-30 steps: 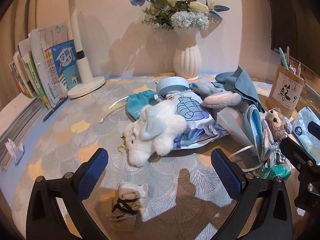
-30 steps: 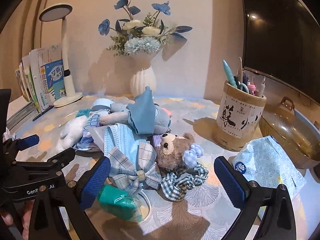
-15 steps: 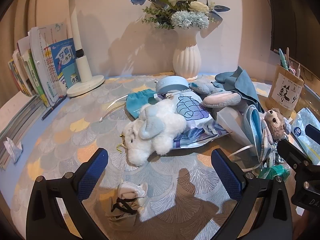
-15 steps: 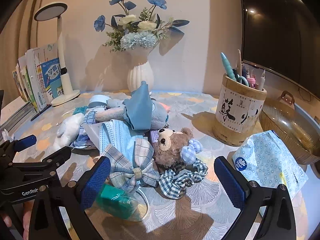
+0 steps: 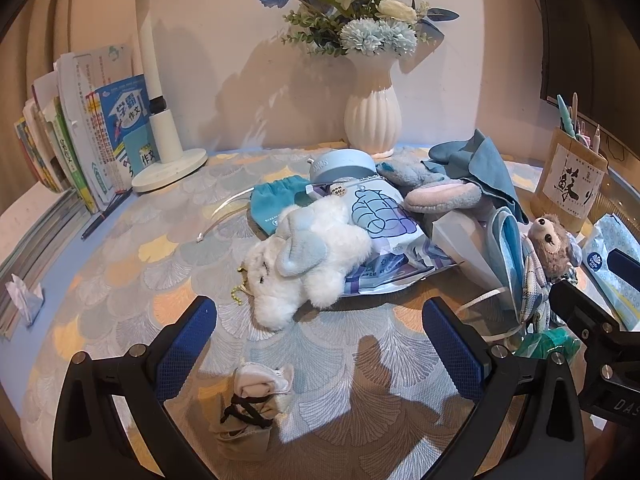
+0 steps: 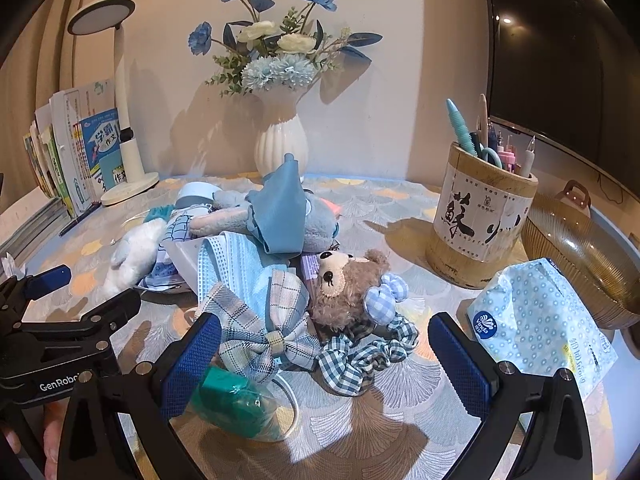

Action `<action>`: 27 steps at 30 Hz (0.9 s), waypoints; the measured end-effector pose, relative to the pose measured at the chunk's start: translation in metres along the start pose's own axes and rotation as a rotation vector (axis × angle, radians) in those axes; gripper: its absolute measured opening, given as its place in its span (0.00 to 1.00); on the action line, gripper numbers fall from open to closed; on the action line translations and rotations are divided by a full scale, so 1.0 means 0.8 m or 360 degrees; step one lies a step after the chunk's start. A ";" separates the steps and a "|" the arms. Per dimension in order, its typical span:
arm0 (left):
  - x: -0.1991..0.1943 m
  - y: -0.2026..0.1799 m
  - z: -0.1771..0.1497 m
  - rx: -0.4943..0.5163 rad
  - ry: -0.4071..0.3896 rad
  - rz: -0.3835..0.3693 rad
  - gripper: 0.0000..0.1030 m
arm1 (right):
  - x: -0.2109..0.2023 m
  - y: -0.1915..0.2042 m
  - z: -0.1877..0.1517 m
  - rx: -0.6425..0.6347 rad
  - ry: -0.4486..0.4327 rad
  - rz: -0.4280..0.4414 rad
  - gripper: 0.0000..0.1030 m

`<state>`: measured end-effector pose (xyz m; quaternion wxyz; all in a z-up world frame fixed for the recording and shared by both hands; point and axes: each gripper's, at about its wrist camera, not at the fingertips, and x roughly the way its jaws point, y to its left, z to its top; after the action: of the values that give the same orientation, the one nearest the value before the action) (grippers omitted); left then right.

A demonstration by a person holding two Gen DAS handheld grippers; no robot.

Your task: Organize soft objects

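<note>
So we hold both grippers, left (image 5: 320, 336) and right (image 6: 324, 354), spread wide and empty, the white plush (image 5: 304, 264) just ahead of the left, the bear (image 6: 348, 290) ahead between the right's fingers, presumably to choose.

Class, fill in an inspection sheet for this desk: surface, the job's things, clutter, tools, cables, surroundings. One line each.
Surface: patterned tablecloth on a round table, crowded toward the middle.
Job's things: white plush toy, brown bear, grey plush, plaid bow, checked scrunchie, face masks and a bundled sock, piled loosely.
Clutter: tissue pack, green packet, printed bag.
Tools: left tool and right tool both open, holding nothing.
Cables: nothing seen.
Surroundings: vase of flowers, desk lamp, books, pen pot, bowl, wall behind.
</note>
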<state>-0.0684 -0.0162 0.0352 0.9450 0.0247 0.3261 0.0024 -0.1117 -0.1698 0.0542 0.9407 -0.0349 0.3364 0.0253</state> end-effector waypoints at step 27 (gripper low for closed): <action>0.001 -0.002 -0.001 0.0010 0.0011 -0.0011 1.00 | 0.000 0.007 0.000 -0.0040 0.0000 0.0003 1.00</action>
<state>-0.0685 -0.0177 0.0340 0.9438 0.0265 0.3295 -0.0016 -0.1121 -0.1639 0.0538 0.9402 -0.0464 0.3362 0.0303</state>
